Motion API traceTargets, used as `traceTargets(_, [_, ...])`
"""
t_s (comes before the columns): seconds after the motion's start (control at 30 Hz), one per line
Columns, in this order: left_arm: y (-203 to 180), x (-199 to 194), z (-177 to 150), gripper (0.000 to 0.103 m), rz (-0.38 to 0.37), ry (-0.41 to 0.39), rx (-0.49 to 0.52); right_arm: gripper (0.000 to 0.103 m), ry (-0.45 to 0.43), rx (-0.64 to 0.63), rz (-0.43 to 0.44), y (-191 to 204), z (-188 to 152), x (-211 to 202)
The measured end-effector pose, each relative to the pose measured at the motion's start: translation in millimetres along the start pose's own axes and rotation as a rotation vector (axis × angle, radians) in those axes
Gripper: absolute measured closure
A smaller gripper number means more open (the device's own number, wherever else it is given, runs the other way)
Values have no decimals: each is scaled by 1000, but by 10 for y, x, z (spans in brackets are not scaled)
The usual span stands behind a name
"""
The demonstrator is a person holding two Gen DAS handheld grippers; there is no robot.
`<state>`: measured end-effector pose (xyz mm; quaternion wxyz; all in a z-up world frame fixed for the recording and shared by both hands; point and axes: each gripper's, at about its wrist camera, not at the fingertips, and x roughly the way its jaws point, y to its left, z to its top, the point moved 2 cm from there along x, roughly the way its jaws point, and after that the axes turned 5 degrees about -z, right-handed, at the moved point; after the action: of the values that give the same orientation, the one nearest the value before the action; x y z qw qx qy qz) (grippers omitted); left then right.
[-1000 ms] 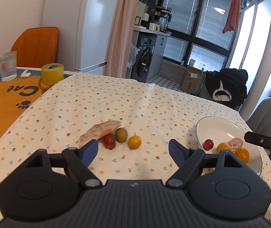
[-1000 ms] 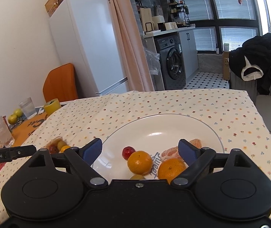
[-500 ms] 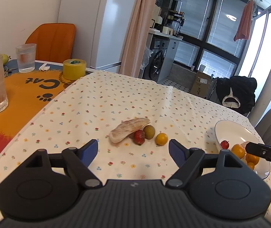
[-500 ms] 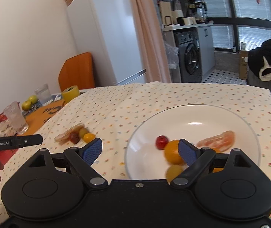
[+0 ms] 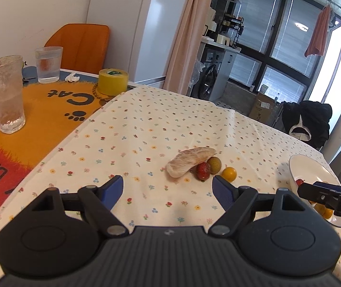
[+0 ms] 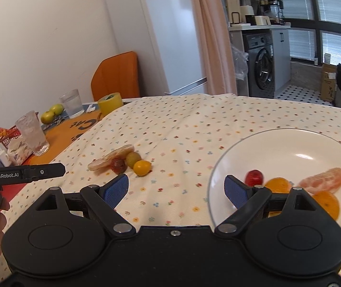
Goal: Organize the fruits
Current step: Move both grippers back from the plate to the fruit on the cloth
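Left gripper (image 5: 168,190): jaws spread wide, nothing between the blue pads, held above the near edge of the floral tablecloth (image 5: 146,129) and aimed at the loose fruit. Right gripper (image 6: 176,189): likewise spread and empty, poised over the cloth at the left rim of the white plate (image 6: 289,141).

Risks, judged. The small round fruits would likely roll if a pad nudged one off-centre, and they lay touching, so closing on one could knock its neighbours toward the table's edge. The pale segment leaned on two of them and might slide or tear under a hard pinch. Both grippers faced the same cluster; a joint reach could bring them into collision.

Loose items on the cloth, mid-table, left to right:
- pale peeled segment (image 5: 190,161), long, curved, dull pinkish-white, resting partly over the next two
- red fruit (image 5: 203,171), small, glossy, touching the segment
- green-brown fruit (image 5: 214,163), small, round, just behind the red one
- yellow-orange fruit (image 5: 229,173), small, round, just beside the others

Items already on the plate, near the table's right edge, left to right:
- red fruit (image 6: 254,177), small and shiny
- orange fruit (image 6: 278,184), partly hidden behind the right pad
- peeled orange segments (image 6: 323,180), joined
- second orange fruit (image 6: 327,202), at the near rim
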<state>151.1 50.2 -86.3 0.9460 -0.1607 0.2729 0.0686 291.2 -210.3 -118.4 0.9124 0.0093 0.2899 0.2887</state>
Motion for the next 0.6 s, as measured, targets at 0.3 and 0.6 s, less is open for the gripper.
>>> traceTargets(0.3, [33, 121, 36, 26, -10, 3, 0, 23, 27, -52, 36, 176, 88, 197])
traceTargets(0.6, [19, 320, 66, 40, -18, 26, 16, 38, 66, -86, 61, 309, 173, 448])
